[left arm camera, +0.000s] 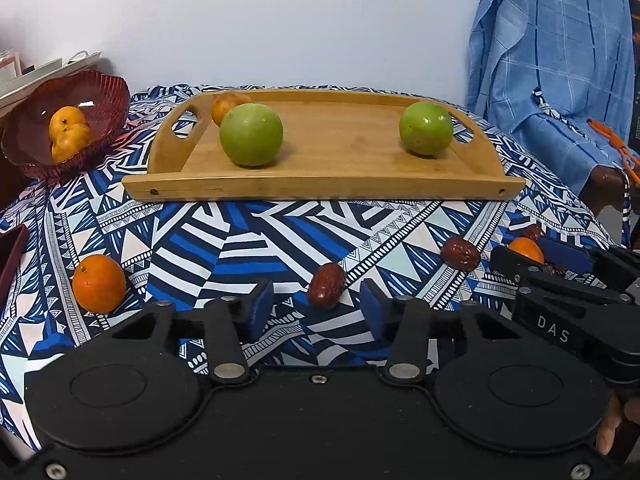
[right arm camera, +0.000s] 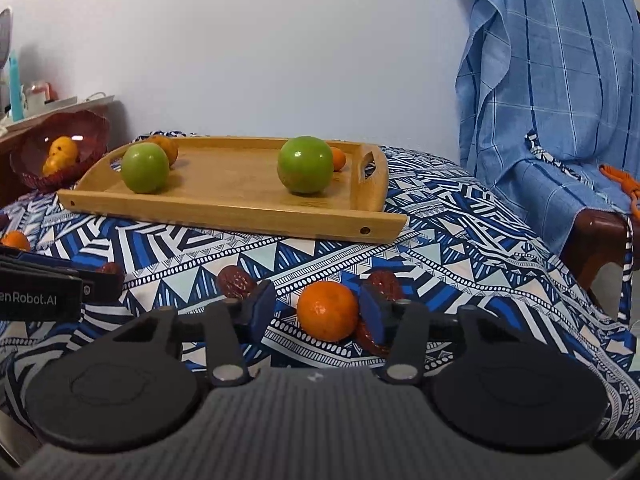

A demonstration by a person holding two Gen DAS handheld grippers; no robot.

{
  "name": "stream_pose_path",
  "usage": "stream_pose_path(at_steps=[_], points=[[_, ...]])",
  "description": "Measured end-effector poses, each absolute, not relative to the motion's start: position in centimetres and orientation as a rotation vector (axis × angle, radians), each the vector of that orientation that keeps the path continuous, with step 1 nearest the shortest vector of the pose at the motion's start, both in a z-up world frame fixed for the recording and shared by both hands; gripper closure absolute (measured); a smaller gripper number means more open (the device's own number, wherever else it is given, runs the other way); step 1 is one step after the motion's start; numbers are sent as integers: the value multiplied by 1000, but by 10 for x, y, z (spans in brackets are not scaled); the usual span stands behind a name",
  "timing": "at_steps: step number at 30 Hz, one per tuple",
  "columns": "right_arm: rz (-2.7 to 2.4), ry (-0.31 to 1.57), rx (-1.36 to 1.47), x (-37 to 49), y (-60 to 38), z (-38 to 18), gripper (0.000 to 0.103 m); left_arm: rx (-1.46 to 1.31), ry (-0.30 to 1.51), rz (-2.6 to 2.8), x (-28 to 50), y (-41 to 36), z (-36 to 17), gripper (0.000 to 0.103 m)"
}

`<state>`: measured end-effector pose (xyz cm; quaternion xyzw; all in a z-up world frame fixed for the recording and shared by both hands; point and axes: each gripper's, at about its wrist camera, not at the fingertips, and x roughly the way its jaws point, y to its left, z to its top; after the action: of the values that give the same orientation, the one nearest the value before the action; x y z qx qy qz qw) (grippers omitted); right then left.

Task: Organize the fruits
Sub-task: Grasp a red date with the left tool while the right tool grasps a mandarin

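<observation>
Nearest the lens, the left tool (left arm camera: 316, 304) sat with its blue-padded fingers (left arm camera: 262, 304) apart around a wrinkled dark red date (left arm camera: 326, 285) on the worktop; neither pad touched it. Just to the right, the right tool (right arm camera: 316, 312) straddled a small round orange tangerine (right arm camera: 327, 310): its right pad stood against the fruit's side while the left pad was clear of it, so nothing was clamped.

More dried red dates lay close by on the blue-and-white geometric-patterned tablecloth (left arm camera: 240, 240), one (right arm camera: 235, 281) between the two tools, another (right arm camera: 385, 283) just behind the right tool's right finger. A second loose tangerine (left arm camera: 99, 283) rested well off to the left.

Farther back stood a shallow bamboo tray with cut-out handles (left arm camera: 320, 188), carrying two round green apples (left arm camera: 251, 135) (left arm camera: 426, 128), well apart, and an orange fruit (left arm camera: 226, 106) behind the left apple. Left of the tray, a dark red ribbed glass bowl (left arm camera: 108, 92) held several oranges (left arm camera: 68, 132). A blue checked cloth (left arm camera: 560, 60) hung over a wooden chair on the right.
</observation>
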<state>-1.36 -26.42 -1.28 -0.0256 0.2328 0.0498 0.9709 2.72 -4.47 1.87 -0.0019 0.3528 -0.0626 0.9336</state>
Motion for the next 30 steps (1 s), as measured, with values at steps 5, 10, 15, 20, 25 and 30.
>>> stream_pose_path(at_steps=[5,10,15,20,25,30], points=[[93,483,-36,-11,-267,-13,50,0,728,-135,28,-48,18,65],[90,503,-17,-9,-269,-15,55,5,729,-136,29,-50,18,68],[88,503,-16,-9,-270,-15,58,3,734,-134,30,-51,16,72],[79,503,-8,-8,-272,-15,62,3,737,-135,30,-51,16,76],[72,500,-7,-8,-272,-15,64,-3,739,-136,31,-51,15,79],[69,489,0,-9,-272,-14,65,-5,723,-134,29,-51,16,84]])
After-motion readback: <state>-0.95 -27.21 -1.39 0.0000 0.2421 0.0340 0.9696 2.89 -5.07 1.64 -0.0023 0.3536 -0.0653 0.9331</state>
